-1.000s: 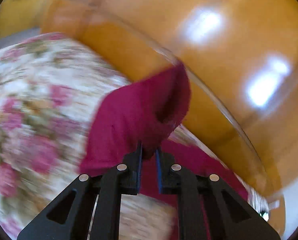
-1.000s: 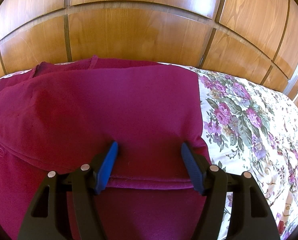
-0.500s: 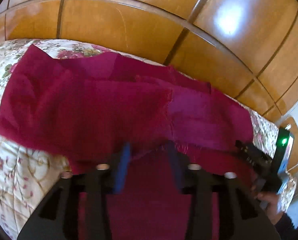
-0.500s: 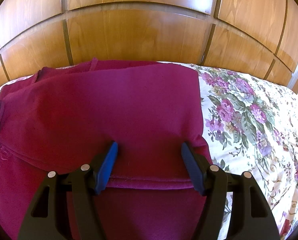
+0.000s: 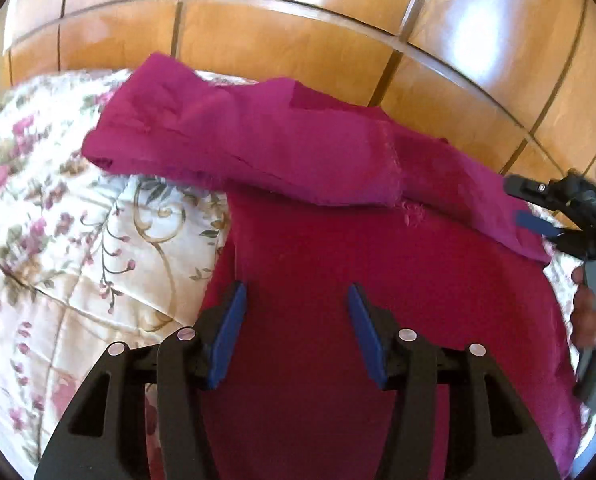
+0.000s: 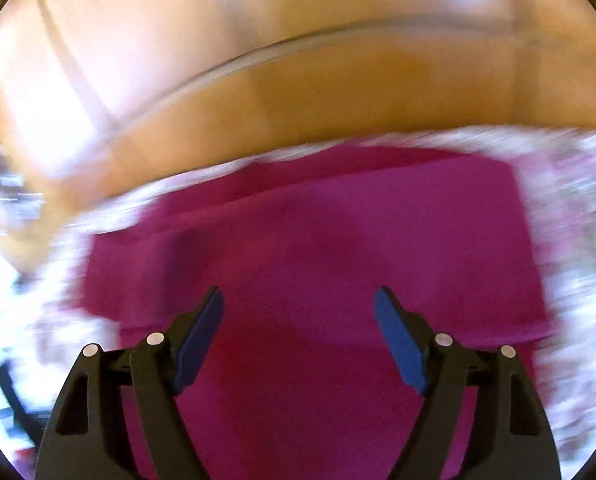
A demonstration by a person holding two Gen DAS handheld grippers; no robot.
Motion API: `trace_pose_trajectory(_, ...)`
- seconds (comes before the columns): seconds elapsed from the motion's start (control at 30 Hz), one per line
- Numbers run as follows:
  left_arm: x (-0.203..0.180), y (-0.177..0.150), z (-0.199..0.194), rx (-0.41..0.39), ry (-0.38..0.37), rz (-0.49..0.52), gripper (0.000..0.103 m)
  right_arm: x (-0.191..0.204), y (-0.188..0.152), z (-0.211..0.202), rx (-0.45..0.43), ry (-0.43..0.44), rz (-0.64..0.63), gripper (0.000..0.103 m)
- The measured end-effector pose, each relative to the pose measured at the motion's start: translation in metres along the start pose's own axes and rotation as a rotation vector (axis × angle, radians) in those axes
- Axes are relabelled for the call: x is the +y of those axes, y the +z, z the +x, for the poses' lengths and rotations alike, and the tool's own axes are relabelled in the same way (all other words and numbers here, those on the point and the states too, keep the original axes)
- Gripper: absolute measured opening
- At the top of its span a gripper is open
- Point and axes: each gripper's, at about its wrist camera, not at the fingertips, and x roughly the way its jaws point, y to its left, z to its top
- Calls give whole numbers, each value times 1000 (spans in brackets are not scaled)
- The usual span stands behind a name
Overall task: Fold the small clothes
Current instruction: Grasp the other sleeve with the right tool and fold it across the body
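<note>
Glossy wood panelling [image 5: 281,36] runs behind a bed covered by a floral quilt [image 5: 77,240], cream with pink flowers and gold scrolls. Magenta garment [image 5: 378,272] lies spread flat on the quilt, taking up the middle and right of the left wrist view, its far edge near the panelling. One long part of it, a sleeve or folded strip [image 5: 225,140], is laid across the top of the garment, its left end resting on the quilt; stitched hem visible near its right end. Left gripper [image 5: 295,300] sits over the lower body of the garment, jaws apart, blue pads [image 5: 227,332] with nothing pinched between them, only cloth lying beneath. Cannot tell if the tips touch the cloth. Right gripper [image 6: 298,304] is over the same garment, jaws wide and opening, nothing between the pads. Right wrist view is heavily motion-blurred; garment [image 6: 318,240] reads as a folded rectangle with quilt [image 6: 578,220] around it, panelling [image 6: 338,92] behind. In the left wrist view the right gripper [image 5: 538,210] shows at the right edge over the garment's right side, with a person's hand [image 5: 588,312] on its handle.
</note>
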Motion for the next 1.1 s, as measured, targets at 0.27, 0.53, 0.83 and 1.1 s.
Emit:
trace_pose_trajectory(0.27,8,-3,4,-10,-63,-30,58,46,4,90,199,92,79,39)
trace_pose_trajectory(0.53,19,-10,-3,-16,-105,-44,63,92,32,27,-21,8,-127,7)
trace_pose_trajectory(0.83,14,-8,-1,-12,-92,-33,63,59,73,-73,-265,-174,-187,7)
trace_pose_trajectory(1.1,10,-6,2,-6,-87,-21,65,-62,47,-75,-198,-360,39,7)
